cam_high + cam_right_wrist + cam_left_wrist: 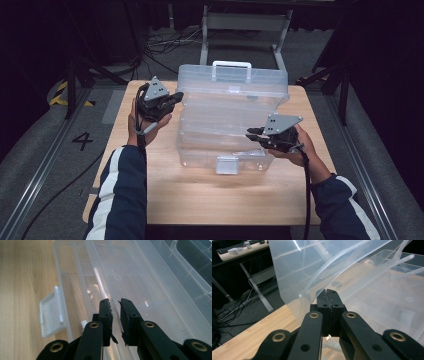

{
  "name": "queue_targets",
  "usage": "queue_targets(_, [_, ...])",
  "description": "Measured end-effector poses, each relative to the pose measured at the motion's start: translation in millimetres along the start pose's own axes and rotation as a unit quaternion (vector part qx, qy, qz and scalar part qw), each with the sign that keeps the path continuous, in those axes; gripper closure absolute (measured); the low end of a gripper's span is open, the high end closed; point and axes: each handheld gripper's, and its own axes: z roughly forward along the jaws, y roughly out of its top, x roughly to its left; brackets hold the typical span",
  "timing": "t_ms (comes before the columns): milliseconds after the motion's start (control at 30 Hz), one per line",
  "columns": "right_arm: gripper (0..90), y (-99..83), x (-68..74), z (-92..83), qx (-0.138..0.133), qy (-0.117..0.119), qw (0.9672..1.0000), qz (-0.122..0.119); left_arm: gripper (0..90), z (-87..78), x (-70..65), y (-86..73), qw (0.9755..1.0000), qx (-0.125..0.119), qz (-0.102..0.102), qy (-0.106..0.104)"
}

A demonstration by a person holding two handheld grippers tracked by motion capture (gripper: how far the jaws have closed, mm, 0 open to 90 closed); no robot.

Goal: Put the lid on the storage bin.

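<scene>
**Working the lid of a clear plastic case with two grippers**

Starting nearest the person, two dark sleeves with white stripes come in over the near edge of the pale wooden bench [210,200]. The right gripper [254,134] sits at the right near corner of the clear, ribbed plastic storage case [225,125]; in the right gripper view its jaws stand a narrow gap apart at the case's long edge [100,282], and whether the pads press on the plastic there I cannot tell. Just beside it, at the front wall, a small clear flip latch [227,164] hangs open.

The left gripper [176,97] is raised at the case's left side. In the left gripper view its jaws are pressed together on the thin edge of the translucent lid [312,267], which rises tilted above the tray.

At the far side of the case a white carrying handle [231,65] stands up. Beyond the bench, black cables [160,45] lie on the grey floor before a grey metal frame [245,22]. A black "4" [82,140] is marked on the floor to the left, near a black-and-yellow striped tape [59,93]. No label shows on the case.
</scene>
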Motion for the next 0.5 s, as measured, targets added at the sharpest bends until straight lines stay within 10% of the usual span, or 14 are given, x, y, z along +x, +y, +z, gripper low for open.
queue_targets(500, [81.6,-5.8,2.4,-6.9,0.005,0.003,1.0,0.003,90.0,-4.3,-4.0,-7.9,0.9998,0.006,0.011,-0.012])
